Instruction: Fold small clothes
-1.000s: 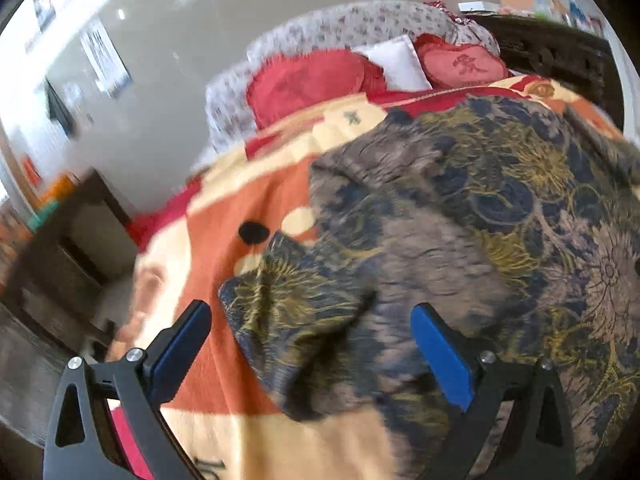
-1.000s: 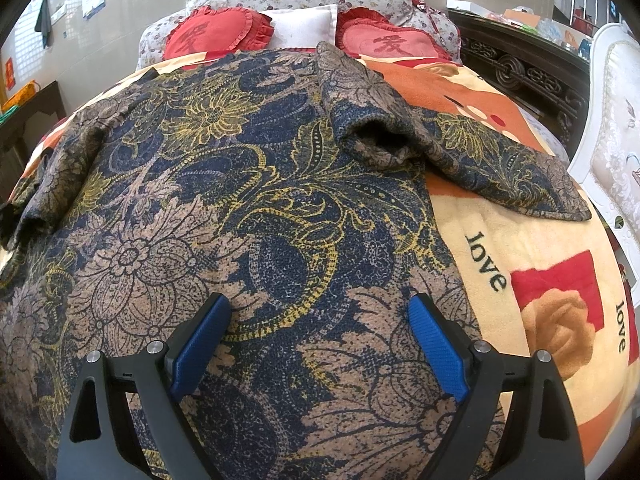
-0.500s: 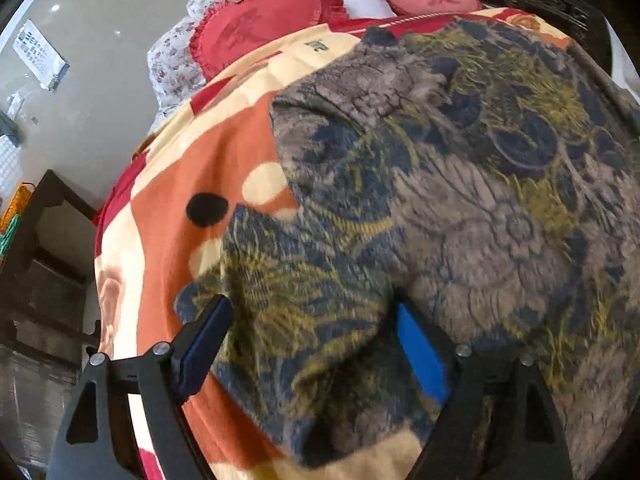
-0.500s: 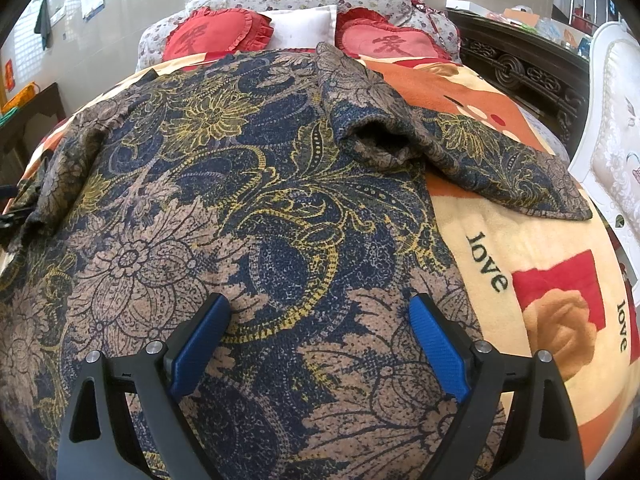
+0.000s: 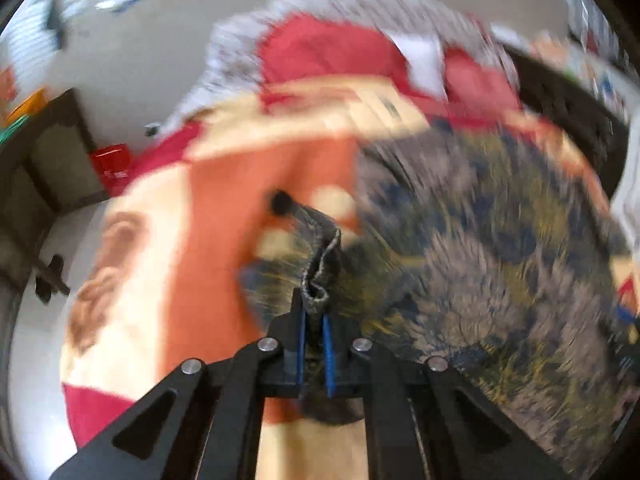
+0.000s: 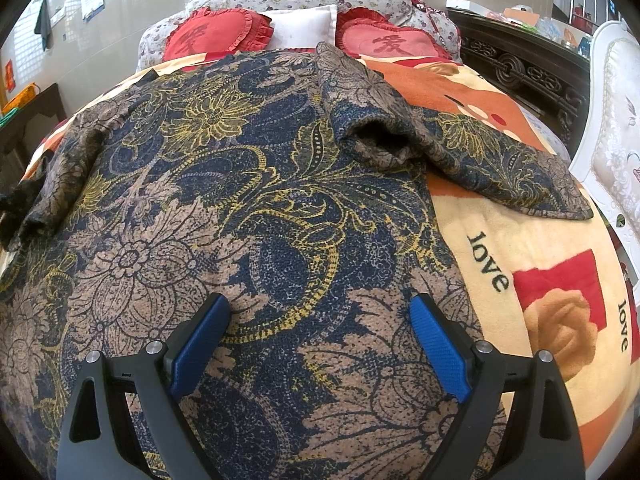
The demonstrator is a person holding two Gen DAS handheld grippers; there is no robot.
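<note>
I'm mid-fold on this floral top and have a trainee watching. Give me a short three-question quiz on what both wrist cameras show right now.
1. True or false: the left gripper is shut on a fold of the floral garment.
2. Multiple choice: the right gripper is (A) shut on the hem, (B) open over the garment's patterned body, (C) open over the white pillow.
3. Fill in: the word printed on the blanket beside the garment's right sleeve is ____.

Key: 1 true, cloth shows pinched between the blue pads; 2 B, jaws wide apart with nothing between them; 3 love.
</note>
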